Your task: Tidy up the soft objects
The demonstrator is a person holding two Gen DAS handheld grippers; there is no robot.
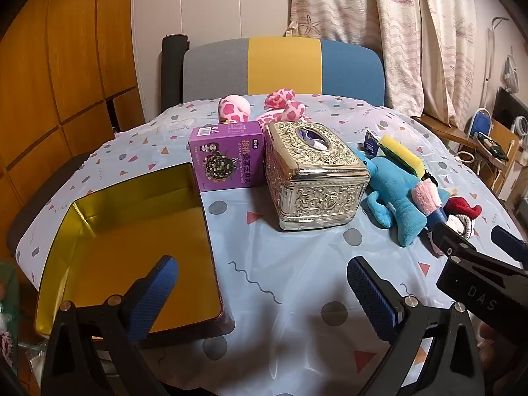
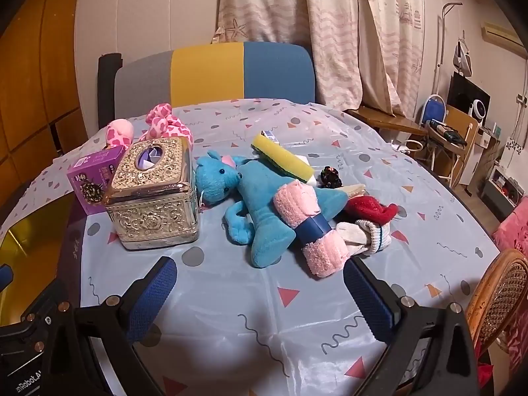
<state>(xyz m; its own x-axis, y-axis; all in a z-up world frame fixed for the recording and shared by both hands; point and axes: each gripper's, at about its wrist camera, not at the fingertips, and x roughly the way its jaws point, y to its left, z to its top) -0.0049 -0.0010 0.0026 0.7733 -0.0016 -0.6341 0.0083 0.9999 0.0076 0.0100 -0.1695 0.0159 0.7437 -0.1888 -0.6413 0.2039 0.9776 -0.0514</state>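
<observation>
A blue plush toy [image 2: 257, 198] lies on the patterned tablecloth [image 2: 231, 297]. A pink rolled towel [image 2: 307, 227] with a blue band rests across it. Behind them sits a yellow sponge [image 2: 283, 160], and to their right lie a red soft item [image 2: 369, 209] and a white sock [image 2: 366, 234]. A pink spotted plush [image 1: 264, 109] lies at the far edge. My right gripper [image 2: 259, 274] is open and empty, just short of the blue plush [image 1: 396, 198]. My left gripper [image 1: 264, 270] is open and empty over bare cloth, beside a gold tin tray [image 1: 132, 247].
An ornate metal tissue box [image 1: 313, 178] and a purple carton [image 1: 227, 155] stand mid-table. A black scrunchie [image 2: 330, 176] lies past the towel. A grey, yellow and blue chair back [image 1: 283, 66] is behind the table, and a wicker chair [image 2: 501, 290] at the right.
</observation>
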